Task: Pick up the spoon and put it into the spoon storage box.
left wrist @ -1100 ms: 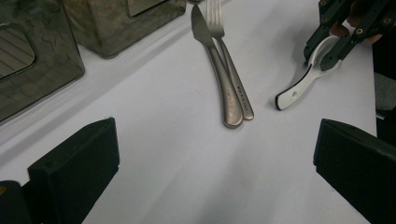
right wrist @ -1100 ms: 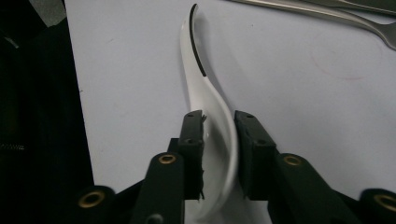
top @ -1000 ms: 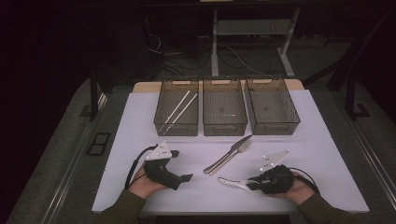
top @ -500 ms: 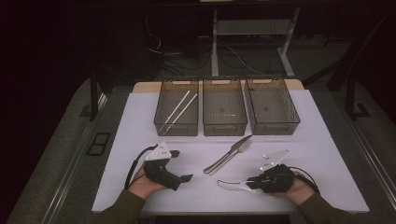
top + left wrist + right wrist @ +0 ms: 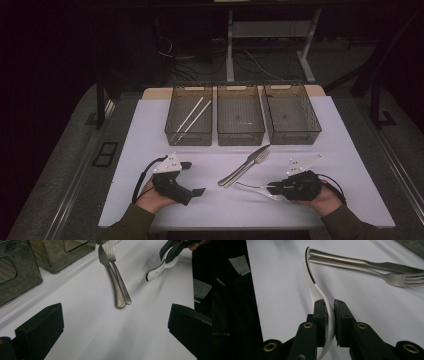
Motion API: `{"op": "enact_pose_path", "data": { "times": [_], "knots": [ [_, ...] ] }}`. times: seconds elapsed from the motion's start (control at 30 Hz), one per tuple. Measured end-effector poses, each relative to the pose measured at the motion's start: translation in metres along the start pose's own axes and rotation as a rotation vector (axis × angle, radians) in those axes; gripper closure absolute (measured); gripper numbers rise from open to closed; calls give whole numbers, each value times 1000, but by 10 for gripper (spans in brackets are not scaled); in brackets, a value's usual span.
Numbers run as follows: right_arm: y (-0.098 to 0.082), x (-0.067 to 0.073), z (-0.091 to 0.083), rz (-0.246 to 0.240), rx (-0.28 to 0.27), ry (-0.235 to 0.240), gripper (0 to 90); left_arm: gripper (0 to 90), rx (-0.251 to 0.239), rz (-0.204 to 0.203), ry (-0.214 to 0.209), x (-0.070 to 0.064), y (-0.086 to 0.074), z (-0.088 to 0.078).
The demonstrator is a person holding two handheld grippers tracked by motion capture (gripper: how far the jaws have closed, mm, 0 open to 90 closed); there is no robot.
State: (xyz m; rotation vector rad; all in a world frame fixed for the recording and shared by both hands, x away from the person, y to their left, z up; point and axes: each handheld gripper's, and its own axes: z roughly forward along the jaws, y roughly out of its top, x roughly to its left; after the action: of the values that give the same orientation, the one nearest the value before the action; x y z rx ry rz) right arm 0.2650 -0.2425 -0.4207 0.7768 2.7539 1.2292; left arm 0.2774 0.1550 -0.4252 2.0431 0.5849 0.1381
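Right hand-held gripper: your jaws pinch a thin white curved utensil, likely a spoon, edge-on; its dark-edged tip points toward the cutlery handles. In the high view you hold it low over the counter's near right part.
Left hand-held gripper: your jaws stand wide apart with nothing between them, low over the near left of the counter.
Knife and fork: they lie side by side, touching, in the middle of the counter, between your two hands.
Trays: three clear ones in a row at the far edge; the left tray holds two white chopsticks.
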Motion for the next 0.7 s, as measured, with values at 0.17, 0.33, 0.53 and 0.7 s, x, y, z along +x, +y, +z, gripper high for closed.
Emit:
{"op": "enact_pose_path", "data": {
  "times": [0.17, 0.33, 0.53, 0.7],
  "knots": [
    [3, -3, -5, 14, -27, -14, 804, 0, 2, -1, -2, 0, 0, 0],
    [5, -6, -9, 19, -50, -32, 804, 0, 3, 3, -5, 0, 0, 1],
    [10, -9, -15, 37, -77, -50, 803, 0, 5, 4, -10, 1, 0, 1],
    [12, -15, -19, 60, -98, -74, 803, 0, 1, 0, -13, 0, 0, 1]
  ]
}}
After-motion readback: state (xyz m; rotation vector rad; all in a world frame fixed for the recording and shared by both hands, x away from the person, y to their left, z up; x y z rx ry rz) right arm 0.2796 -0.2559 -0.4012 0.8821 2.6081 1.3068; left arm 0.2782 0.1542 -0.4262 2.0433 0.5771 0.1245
